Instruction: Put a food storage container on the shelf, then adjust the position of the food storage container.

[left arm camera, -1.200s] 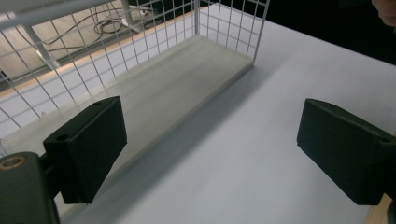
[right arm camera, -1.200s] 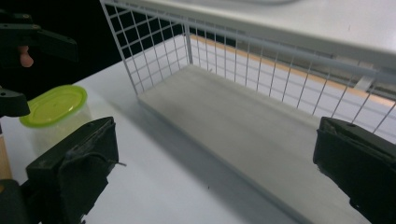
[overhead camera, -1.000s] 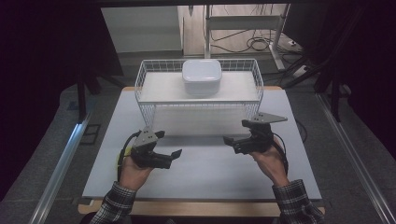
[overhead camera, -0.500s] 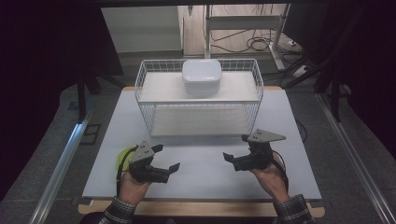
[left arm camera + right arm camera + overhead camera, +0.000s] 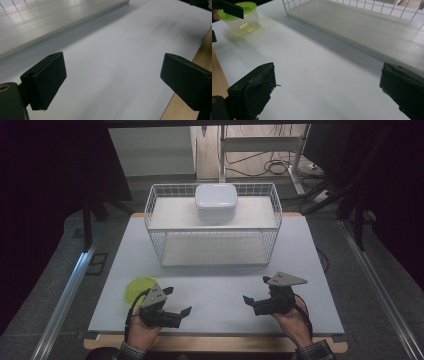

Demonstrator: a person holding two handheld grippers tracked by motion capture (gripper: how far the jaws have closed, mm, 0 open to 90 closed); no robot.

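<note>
**Both grippers held empty near the front edge, green-lidded tub just behind the left one**

The left gripper [image 5: 177,301] is held low over the near left part of the counter [image 5: 220,285], jaws spread wide apart with nothing between them. In the left gripper view only bare white surface is seen between the two black jaws, with the wooden edge strip [image 5: 200,47] off to one side.

The right gripper [image 5: 250,302] is held over the near right part, also spread open and empty, pointed inward toward the left one. The two are kept well apart, with a clear patch of counter between them.

Just behind and beside the left gripper a small clear tub with a green lid [image 5: 138,289] is seen standing upright on the counter. It's picked up in the right gripper view too [image 5: 243,18], up in the far corner, partly covered by the other gripper's black jaw. It isn't touched by either gripper, as far as can be told.

Further back, a white wire rack [image 5: 214,227] is set across the middle of the counter. A white lidded container [image 5: 215,201] is sat on its top shelf, roughly centred.
</note>
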